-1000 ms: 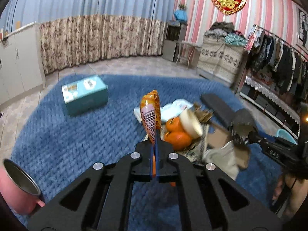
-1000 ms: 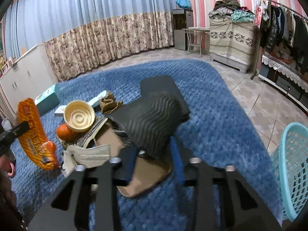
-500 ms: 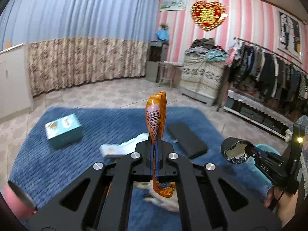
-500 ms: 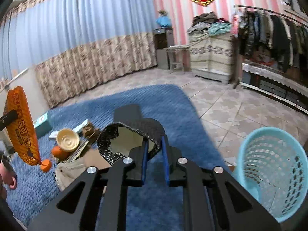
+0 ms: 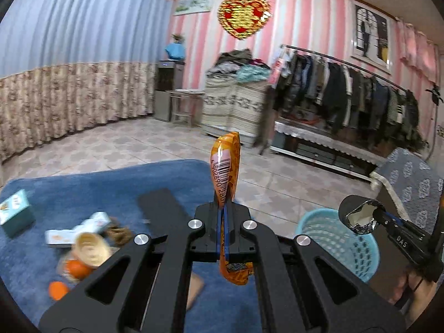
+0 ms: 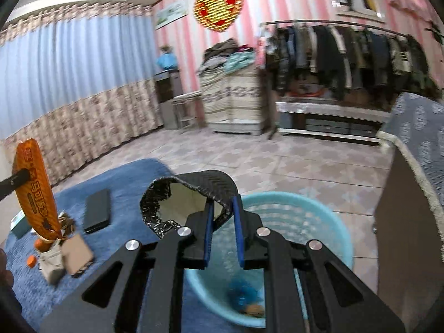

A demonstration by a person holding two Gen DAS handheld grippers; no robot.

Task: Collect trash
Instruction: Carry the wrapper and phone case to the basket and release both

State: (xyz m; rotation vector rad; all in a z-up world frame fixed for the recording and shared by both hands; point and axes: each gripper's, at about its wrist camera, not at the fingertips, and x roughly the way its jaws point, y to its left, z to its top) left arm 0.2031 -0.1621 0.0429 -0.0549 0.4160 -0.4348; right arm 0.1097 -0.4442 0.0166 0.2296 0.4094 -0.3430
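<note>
The black wrapper (image 6: pixel 191 194) was clamped in the right tongs (image 6: pixel 223 233) over the basket (image 6: pixel 327 222), ready for release; the orange wrapper (image 5: pixel 226 166) was gripped in the left tongs (image 5: pixel 224 230).

Blue rug (image 5: pixel 91 191) on tiled floor (image 5: pixel 155 144).
Left of the left tongs lie a teal box (image 5: pixel 15 212), bowl (image 5: pixel 90 252) and oranges (image 5: pixel 58 290); a basket (image 6: pixel 327 230) stands on the tiles under the right tongs.

Both wrist views forward, sharing basket (image 5: pixel 333 238).
</note>
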